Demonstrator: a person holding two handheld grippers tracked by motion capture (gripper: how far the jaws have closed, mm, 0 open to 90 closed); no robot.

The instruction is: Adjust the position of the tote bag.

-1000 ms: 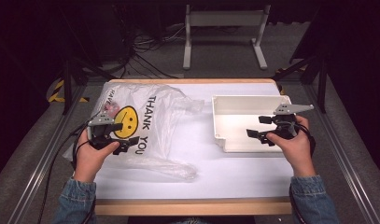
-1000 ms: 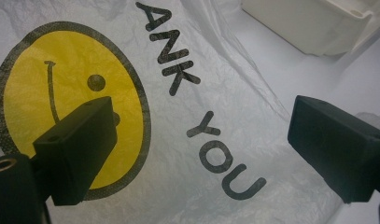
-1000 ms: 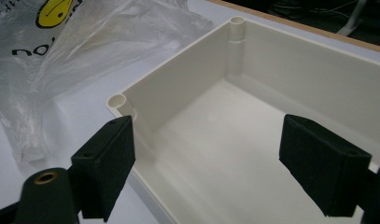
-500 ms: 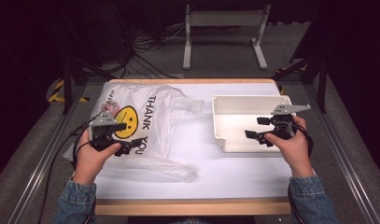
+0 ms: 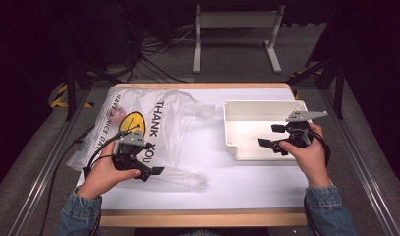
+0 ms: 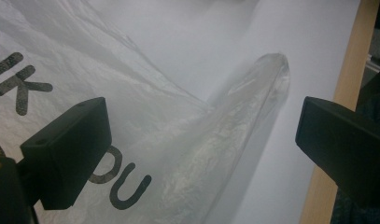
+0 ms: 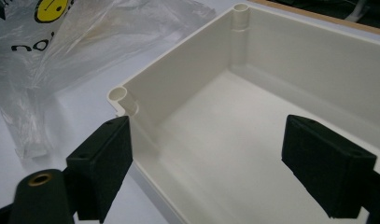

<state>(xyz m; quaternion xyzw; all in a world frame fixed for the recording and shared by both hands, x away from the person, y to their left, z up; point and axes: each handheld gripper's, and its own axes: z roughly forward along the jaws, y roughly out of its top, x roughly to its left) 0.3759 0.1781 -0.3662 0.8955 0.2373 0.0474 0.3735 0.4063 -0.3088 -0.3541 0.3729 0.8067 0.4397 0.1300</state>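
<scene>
Worktop (image 5: 266,182): white surface with a wooden front edge, spread across the middle of the high view, your forearms in denim sleeves coming in at the bottom.
Plastic bag (image 5: 158,128): clear, printed "THANK YOU" with a yellow smiley face, lying crumpled at left of centre in the high view; its twisted handle trails toward the lower middle.
Left claw (image 5: 147,169): you hold it at lower left of the high view, jaws spread wide and released, over the bag's lower edge; in the left gripper view the handle loop (image 6: 257,98) lies between the two jaws, untouched.
Tray (image 5: 237,110): cream, open-topped box at right of centre, empty inside, just beside the bag's far corner.
Right claw (image 5: 270,135): you hold it over the tray's near right part, jaws parted, gripping nothing; the right gripper view looks between them into the tray (image 7: 187,60).
</scene>
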